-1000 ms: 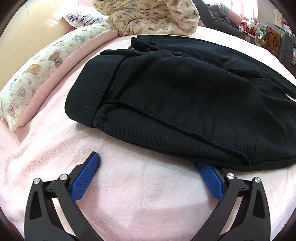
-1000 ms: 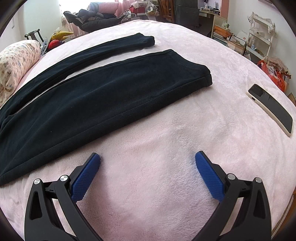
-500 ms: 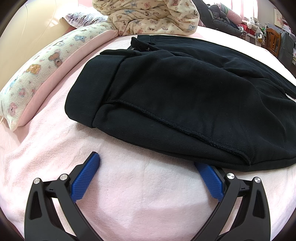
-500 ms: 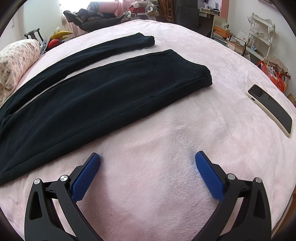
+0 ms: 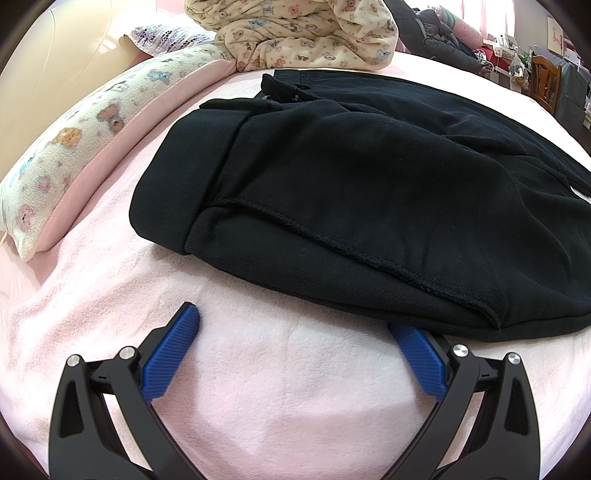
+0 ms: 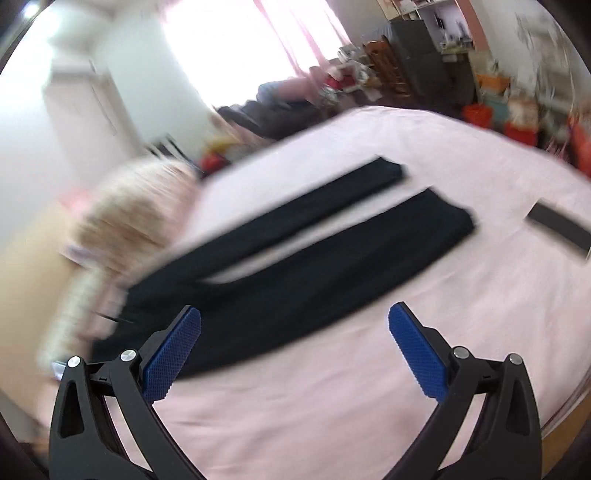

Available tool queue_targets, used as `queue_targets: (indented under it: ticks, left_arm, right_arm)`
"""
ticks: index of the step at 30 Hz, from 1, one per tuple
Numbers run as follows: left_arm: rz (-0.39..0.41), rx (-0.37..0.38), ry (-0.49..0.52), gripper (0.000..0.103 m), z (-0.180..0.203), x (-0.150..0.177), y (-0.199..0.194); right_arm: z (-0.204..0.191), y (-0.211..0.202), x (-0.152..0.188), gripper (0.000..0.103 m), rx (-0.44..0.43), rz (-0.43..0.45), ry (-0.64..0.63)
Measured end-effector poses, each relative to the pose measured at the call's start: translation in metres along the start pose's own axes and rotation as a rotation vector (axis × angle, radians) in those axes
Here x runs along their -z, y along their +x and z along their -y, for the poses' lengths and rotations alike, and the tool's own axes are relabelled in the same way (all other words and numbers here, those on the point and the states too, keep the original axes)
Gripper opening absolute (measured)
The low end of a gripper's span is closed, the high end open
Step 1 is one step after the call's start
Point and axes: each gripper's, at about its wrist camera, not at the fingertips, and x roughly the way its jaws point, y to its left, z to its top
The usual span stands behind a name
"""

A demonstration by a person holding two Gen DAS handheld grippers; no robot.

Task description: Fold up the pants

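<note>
Your bed (image 5: 110, 280) carries the black pants (image 5: 369, 192), waist end near the pillow edge, legs (image 6: 332, 258) laid out apart along it (right view blurred). Phone (image 6: 557, 229) lies near the far side edge. Your left gripper (image 5: 291, 328) and right gripper (image 6: 293, 325): fingers released, gripping nothing.

Under and ahead of my left fingers spreads a pink fleece blanket (image 5: 288, 373). Off to their left lies a long pillow (image 5: 77, 147) printed with little bears, pink along its near side. Far ahead, a heaped cream quilt (image 5: 295, 33) with the same sort of bear print. Beyond to the right, a wooden chair (image 5: 543, 79). Ahead and right of my right fingers, a dark phone (image 6: 559, 229) lies flat, blurred.
</note>
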Motion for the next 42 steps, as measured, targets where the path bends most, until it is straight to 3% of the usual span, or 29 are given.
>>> queue_targets:
  ticks: [3,7,12,18,20,23,26,30,33,36,39,42]
  left_arm:
    - [0.000,0.000,0.000,0.101,0.000,0.000,0.000]
    - [0.000,-0.001,0.000,0.101,0.000,0.000,0.000]
    - [0.000,-0.002,0.002,0.101,0.000,0.000,0.000]
    - [-0.036,-0.001,0.005,0.101,0.001,0.006,-0.011]
    - [0.000,-0.017,0.032,0.101,0.005,0.016,-0.030]
    - [0.125,-0.062,0.072,0.101,0.020,0.036,-0.079]
    - [0.234,-0.085,0.044,0.101,0.042,0.051,-0.136]
    - [0.282,-0.141,-0.072,0.101,0.071,0.053,-0.194]
    - [0.281,-0.043,-0.121,0.101,0.093,0.043,-0.212]
    - [0.263,0.057,-0.099,0.101,0.124,0.032,-0.219]
    - [0.266,0.104,-0.038,0.101,0.155,0.028,-0.226]
    - [0.315,0.110,0.011,0.101,0.176,0.034,-0.241]
  right_arm:
    - [-0.013,-0.012,0.020,0.102,-0.057,-0.044,0.085]
    - [-0.037,-0.011,0.025,0.102,-0.093,-0.106,0.025]
    - [-0.059,-0.013,0.030,0.102,-0.145,-0.115,0.023]
    - [-0.088,-0.002,0.040,0.102,-0.102,-0.145,-0.100]
    - [-0.094,0.002,0.043,0.102,-0.094,-0.144,-0.134]
    - [-0.097,0.009,0.048,0.102,-0.080,-0.162,-0.144]
    - [-0.097,0.018,0.049,0.102,-0.033,-0.157,-0.148]
    - [-0.094,0.028,0.041,0.102,0.020,-0.137,-0.149]
    - [-0.090,0.033,0.033,0.102,0.098,-0.122,-0.189]
    - [-0.088,0.034,0.031,0.102,0.185,-0.116,-0.258]
    - [-0.090,0.026,0.034,0.102,0.254,-0.091,-0.350]
    - [-0.097,0.011,0.041,0.102,0.353,0.008,-0.474]
